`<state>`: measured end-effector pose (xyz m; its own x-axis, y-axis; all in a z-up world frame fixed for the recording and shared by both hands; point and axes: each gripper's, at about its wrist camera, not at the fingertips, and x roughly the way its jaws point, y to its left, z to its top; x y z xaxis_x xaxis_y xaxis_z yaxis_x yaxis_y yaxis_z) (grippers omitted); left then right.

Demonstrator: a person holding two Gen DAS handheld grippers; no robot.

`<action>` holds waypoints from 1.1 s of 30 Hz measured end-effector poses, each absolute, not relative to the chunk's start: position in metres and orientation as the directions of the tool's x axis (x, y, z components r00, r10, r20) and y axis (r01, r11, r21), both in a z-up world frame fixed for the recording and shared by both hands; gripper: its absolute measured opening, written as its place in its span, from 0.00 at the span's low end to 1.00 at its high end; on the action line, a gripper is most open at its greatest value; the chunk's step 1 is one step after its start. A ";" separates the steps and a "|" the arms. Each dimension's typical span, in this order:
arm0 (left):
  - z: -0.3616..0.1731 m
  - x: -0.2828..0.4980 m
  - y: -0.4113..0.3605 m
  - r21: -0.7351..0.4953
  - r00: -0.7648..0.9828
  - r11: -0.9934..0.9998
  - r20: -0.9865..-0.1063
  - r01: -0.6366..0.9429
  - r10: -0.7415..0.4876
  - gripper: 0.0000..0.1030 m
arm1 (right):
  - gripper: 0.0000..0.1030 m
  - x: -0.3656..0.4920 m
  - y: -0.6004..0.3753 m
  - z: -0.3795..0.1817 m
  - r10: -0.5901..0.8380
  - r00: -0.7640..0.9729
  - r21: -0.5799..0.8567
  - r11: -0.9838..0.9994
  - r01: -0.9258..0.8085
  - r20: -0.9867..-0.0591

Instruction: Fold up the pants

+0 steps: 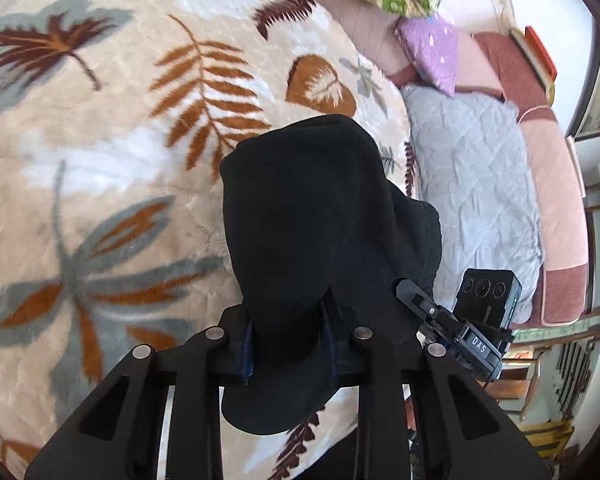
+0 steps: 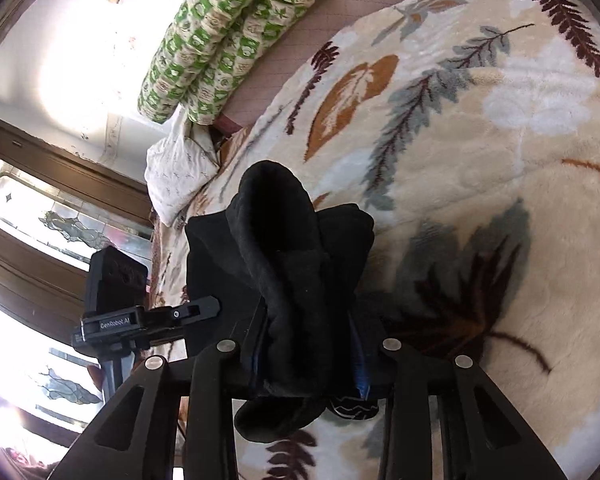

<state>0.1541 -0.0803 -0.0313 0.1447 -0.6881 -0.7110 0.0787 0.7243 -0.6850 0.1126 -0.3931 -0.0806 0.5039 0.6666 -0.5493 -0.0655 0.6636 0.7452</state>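
The black pants (image 1: 312, 216) hang bunched between both grippers above a leaf-patterned blanket (image 1: 100, 140). My left gripper (image 1: 290, 336) is shut on a thick fold of the pants, which covers its fingertips. The right gripper shows at the right of the left wrist view (image 1: 416, 300). In the right wrist view my right gripper (image 2: 306, 352) is shut on another bunch of the pants (image 2: 284, 248), fabric spilling over and below its fingers. The left gripper shows there at the left (image 2: 196, 312). The blanket (image 2: 480, 140) lies underneath.
A green patterned quilt roll (image 2: 220, 36) lies at the head of the bed. A grey quilted pad (image 1: 472, 184), a purple pillow (image 1: 432, 52) and a pink cushioned bench (image 1: 556, 200) sit to the right. A white pillow (image 2: 176, 172) and dark wood cabinets (image 2: 40, 240) are to the left.
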 end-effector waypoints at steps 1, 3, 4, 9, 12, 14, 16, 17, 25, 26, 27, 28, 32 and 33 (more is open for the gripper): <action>-0.029 0.154 -0.073 -0.688 0.155 0.722 -0.708 0.070 -0.689 0.23 | 0.33 0.111 -0.388 -0.076 0.669 0.503 0.746 0.662 -0.071 -0.546; -0.023 0.155 -0.051 -0.693 0.178 0.719 -0.702 0.049 -0.689 0.23 | 0.32 0.113 -0.373 -0.066 0.670 0.499 0.739 0.668 -0.083 -0.550; -0.021 0.157 -0.044 -0.693 0.188 0.720 -0.702 0.041 -0.687 0.23 | 0.32 0.115 -0.364 -0.062 0.674 0.496 0.740 0.667 -0.089 -0.548; -0.012 0.172 0.015 -0.645 0.252 0.765 -0.739 0.005 -0.625 0.23 | 0.32 0.125 -0.309 -0.048 0.699 0.477 0.738 0.659 -0.142 -0.533; -0.019 0.178 0.030 -0.550 0.252 0.835 -0.806 0.017 -0.536 0.24 | 0.35 0.136 -0.270 -0.057 0.696 0.465 0.727 0.671 -0.148 -0.548; -0.033 0.183 0.034 -0.464 0.226 0.885 -0.860 0.025 -0.457 0.28 | 0.40 0.142 -0.247 -0.066 0.668 0.459 0.688 0.709 -0.156 -0.585; -0.044 0.184 0.035 -0.431 0.206 0.901 -0.878 0.048 -0.432 0.35 | 0.46 0.149 -0.228 -0.075 0.596 0.467 0.607 0.781 -0.148 -0.653; -0.047 0.184 0.035 -0.414 0.211 0.908 -0.884 0.058 -0.417 0.45 | 0.49 0.149 -0.228 -0.079 0.581 0.478 0.598 0.790 -0.137 -0.658; -0.051 0.183 0.031 -0.359 0.251 0.927 -0.892 0.110 -0.375 0.56 | 0.63 0.144 -0.248 -0.081 0.636 0.492 0.693 0.716 -0.087 -0.595; -0.053 0.185 0.032 -0.365 0.248 0.925 -0.891 0.106 -0.380 0.56 | 0.63 0.145 -0.246 -0.077 0.631 0.505 0.691 0.717 -0.092 -0.589; -0.052 0.185 0.034 -0.373 0.246 0.922 -0.889 0.103 -0.387 0.56 | 0.64 0.148 -0.246 -0.074 0.606 0.518 0.674 0.735 -0.074 -0.604; -0.052 0.186 0.037 -0.384 0.241 0.918 -0.886 0.099 -0.397 0.57 | 0.65 0.152 -0.246 -0.073 0.591 0.526 0.667 0.743 -0.060 -0.611; -0.053 0.188 0.039 -0.393 0.236 0.915 -0.884 0.095 -0.404 0.57 | 0.66 0.155 -0.251 -0.088 0.540 0.524 0.637 0.771 0.006 -0.659; -0.052 0.187 0.039 -0.393 0.236 0.915 -0.884 0.092 -0.403 0.57 | 0.66 0.155 -0.251 -0.092 0.533 0.525 0.632 0.775 0.013 -0.664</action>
